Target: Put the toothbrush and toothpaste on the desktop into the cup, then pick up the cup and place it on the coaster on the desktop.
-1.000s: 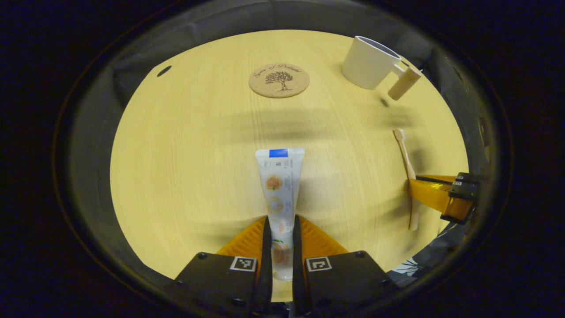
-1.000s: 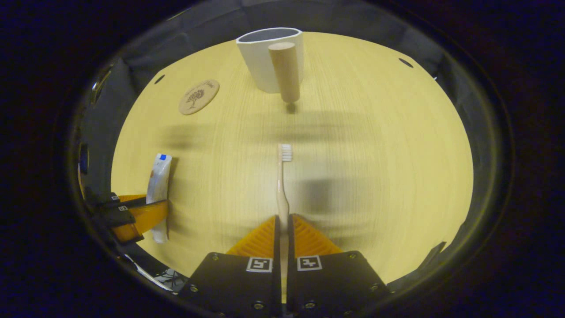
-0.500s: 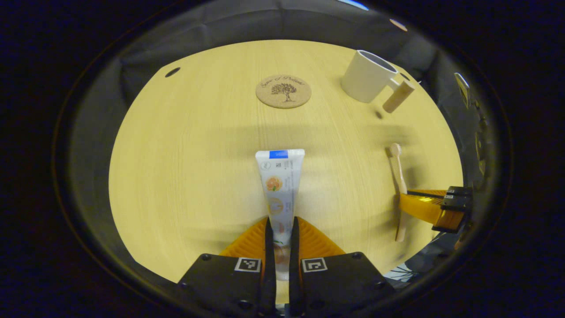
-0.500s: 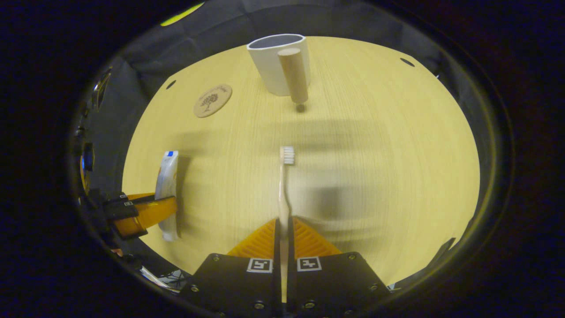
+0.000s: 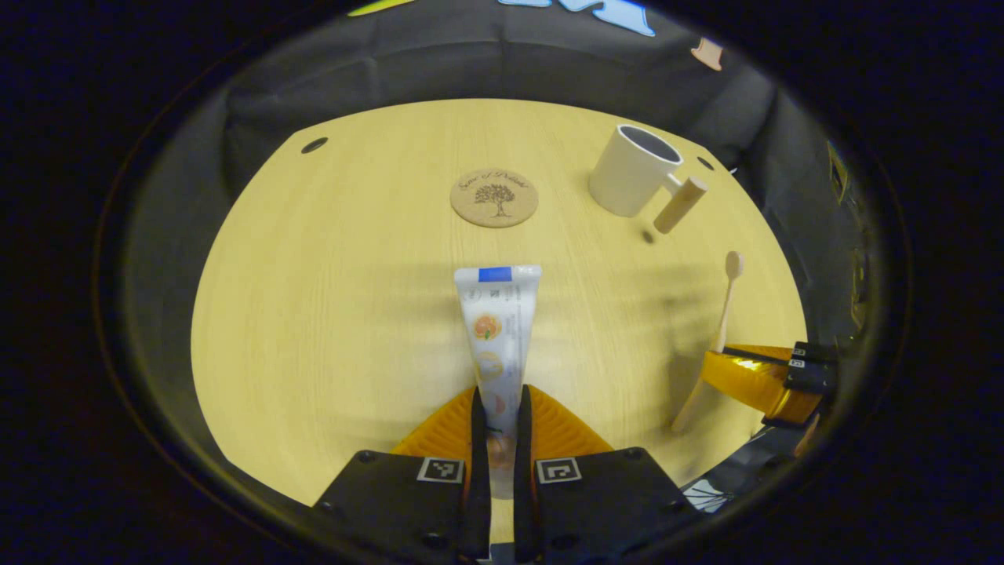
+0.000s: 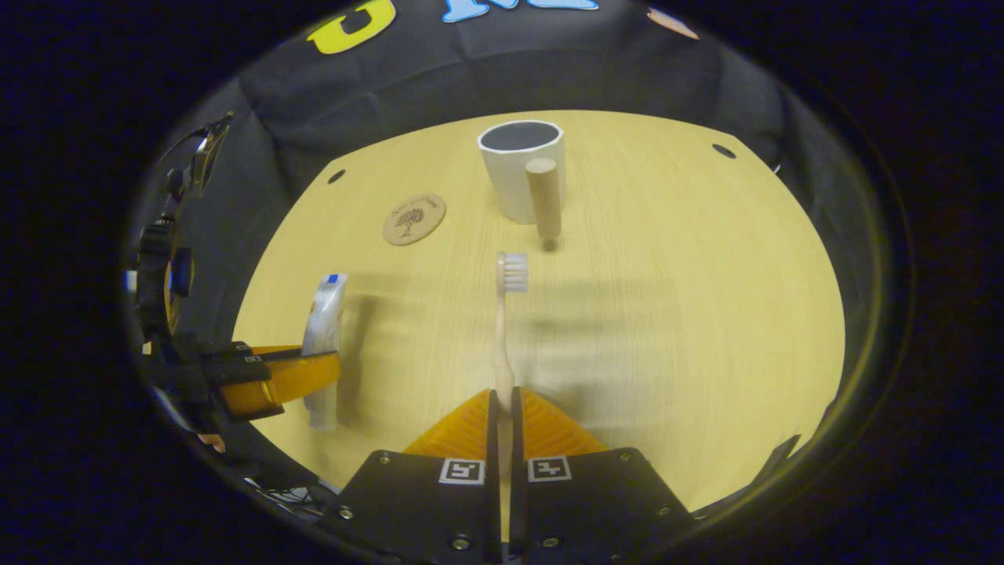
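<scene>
My left gripper (image 5: 500, 400) is shut on the white toothpaste tube (image 5: 496, 329), which points forward above the desktop; from the right gripper view the tube (image 6: 324, 322) stands off at the left. My right gripper (image 6: 503, 396) is shut on the handle of the pale toothbrush (image 6: 503, 314), bristles forward and lifted. In the left gripper view the toothbrush (image 5: 723, 302) tilts up at the right in the right gripper (image 5: 725, 369). The white cup (image 6: 522, 176) with a wooden handle (image 6: 543, 196) stands ahead of the toothbrush. A round cork coaster (image 5: 494, 198) lies ahead of the tube, left of the cup (image 5: 631, 180).
The pale wooden desktop (image 5: 329, 298) has small dark holes near its far corners (image 5: 314, 145) (image 6: 723, 150). Black cloth walls close in behind and at both sides.
Both grippers have risen and pulled back with their loads: the cup and coaster look smaller and farther. The toothbrush has lifted off the desktop and tilted upward.
</scene>
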Tool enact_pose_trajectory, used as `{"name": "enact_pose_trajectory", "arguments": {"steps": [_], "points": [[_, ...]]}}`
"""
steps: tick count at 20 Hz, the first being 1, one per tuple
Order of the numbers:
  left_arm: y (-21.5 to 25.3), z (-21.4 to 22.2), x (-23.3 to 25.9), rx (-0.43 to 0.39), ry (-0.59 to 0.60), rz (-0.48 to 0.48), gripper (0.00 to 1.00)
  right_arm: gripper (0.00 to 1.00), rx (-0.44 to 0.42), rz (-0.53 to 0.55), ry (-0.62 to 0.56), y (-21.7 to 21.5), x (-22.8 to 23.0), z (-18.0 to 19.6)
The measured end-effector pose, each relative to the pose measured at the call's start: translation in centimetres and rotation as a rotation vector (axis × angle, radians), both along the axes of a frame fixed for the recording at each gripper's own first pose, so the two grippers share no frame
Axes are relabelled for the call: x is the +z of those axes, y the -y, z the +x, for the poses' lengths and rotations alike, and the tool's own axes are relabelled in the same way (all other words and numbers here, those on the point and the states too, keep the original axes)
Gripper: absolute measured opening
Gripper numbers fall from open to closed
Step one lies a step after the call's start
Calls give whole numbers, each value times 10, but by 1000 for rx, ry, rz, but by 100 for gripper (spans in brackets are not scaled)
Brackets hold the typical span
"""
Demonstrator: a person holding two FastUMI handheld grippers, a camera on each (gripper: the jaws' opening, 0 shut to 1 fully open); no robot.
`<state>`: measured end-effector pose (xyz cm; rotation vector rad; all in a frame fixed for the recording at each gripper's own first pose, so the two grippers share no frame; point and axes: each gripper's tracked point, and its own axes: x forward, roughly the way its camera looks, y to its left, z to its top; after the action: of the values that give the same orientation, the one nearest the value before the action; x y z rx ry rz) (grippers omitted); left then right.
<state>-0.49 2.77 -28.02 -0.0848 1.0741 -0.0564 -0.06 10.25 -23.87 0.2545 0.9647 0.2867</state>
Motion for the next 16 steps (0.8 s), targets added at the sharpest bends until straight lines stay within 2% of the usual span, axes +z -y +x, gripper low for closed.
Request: {"name": "enact_pose_trajectory", "arguments": {"steps": [5,16], "points": [[6,12,17,13,68,-20,18,6,-31,14,95,6,25,4],[19,74,69,-13,271,-16,19,6,-86,24,371,25,103,65]]}}
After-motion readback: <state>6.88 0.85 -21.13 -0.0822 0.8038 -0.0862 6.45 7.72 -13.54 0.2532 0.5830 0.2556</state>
